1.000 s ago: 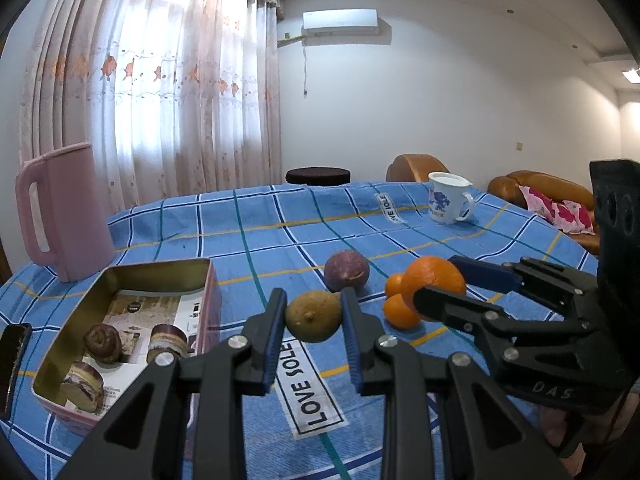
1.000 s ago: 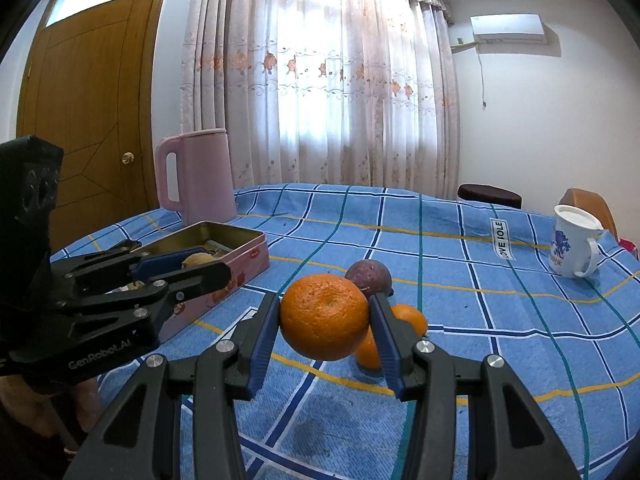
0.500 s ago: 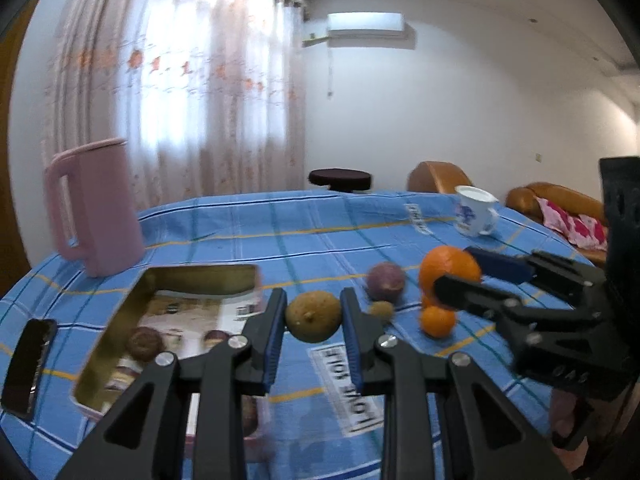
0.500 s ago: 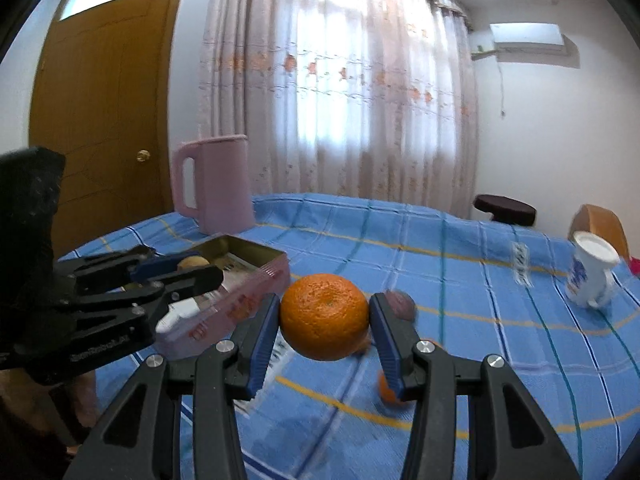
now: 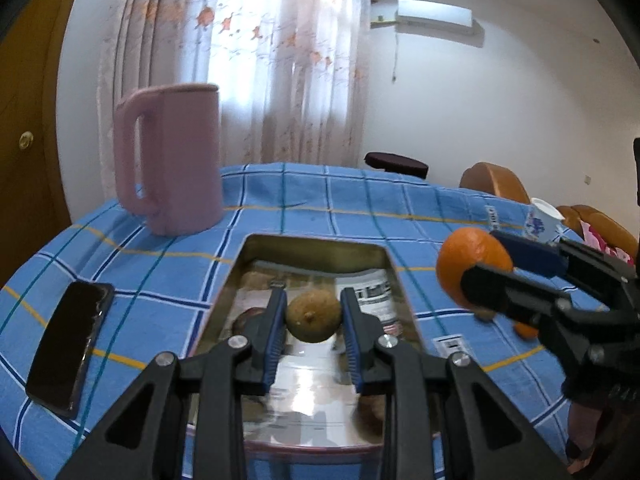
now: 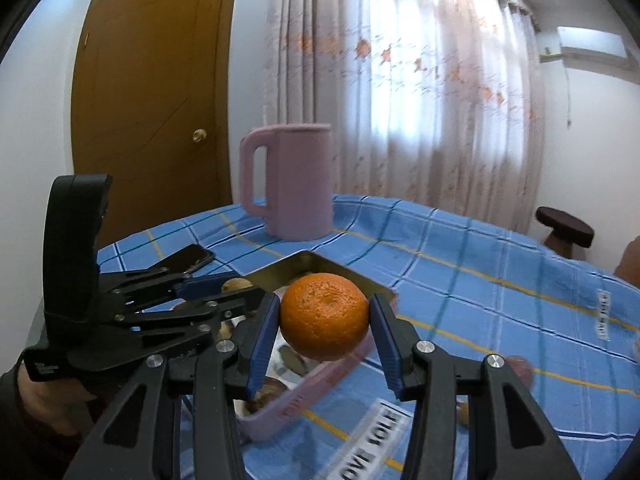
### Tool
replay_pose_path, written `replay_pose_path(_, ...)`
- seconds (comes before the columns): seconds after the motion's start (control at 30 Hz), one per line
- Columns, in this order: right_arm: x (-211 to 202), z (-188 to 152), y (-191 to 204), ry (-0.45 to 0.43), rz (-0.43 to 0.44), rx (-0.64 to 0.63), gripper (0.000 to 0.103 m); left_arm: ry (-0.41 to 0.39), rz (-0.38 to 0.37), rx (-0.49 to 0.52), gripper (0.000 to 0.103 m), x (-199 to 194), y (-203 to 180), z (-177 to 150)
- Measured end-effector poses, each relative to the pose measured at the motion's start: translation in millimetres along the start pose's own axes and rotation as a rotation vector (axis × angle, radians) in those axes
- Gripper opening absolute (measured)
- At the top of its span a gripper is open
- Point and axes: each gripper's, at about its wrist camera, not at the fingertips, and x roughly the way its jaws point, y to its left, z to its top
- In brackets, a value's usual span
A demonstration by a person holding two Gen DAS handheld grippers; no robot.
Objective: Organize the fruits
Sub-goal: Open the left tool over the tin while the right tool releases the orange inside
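Your left claw [image 5: 313, 317] pinches a brownish fruit [image 5: 313, 317] above the open tin [image 5: 316, 243]; your right claw [image 6: 325, 322] pinches a mandarin [image 6: 325, 322] beside its rim. Releasing together risks the mandarin striking the rim and rolling across the desk [image 5: 160, 280].

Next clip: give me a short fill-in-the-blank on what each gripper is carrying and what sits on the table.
1. The right gripper is shut on an ____.
2. The left gripper holds a brownish fruit above the open ____.
3. The tall jug on the blue checked tablecloth is ____ in colour.
4. Left of the tin lies a dark ____.

Missing words: orange; tin; pink; phone
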Motion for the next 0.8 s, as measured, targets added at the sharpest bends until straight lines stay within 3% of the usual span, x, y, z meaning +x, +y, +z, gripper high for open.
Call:
replay_pose_path(0.4, 43.2, -10.5, 23.6, 0.090, 0.037, -0.036, 0.048, 0.056, 0.016, -0.039, 0.029, 13.7, 24.1, -6.7)
replay_pose_path(0.8, 57.8, -16.7, 28.3, 0.137, 0.052, -0.033, 0.048, 0.092, 0.008, -0.061, 0.029, 18.5, 28.6, -8.8)
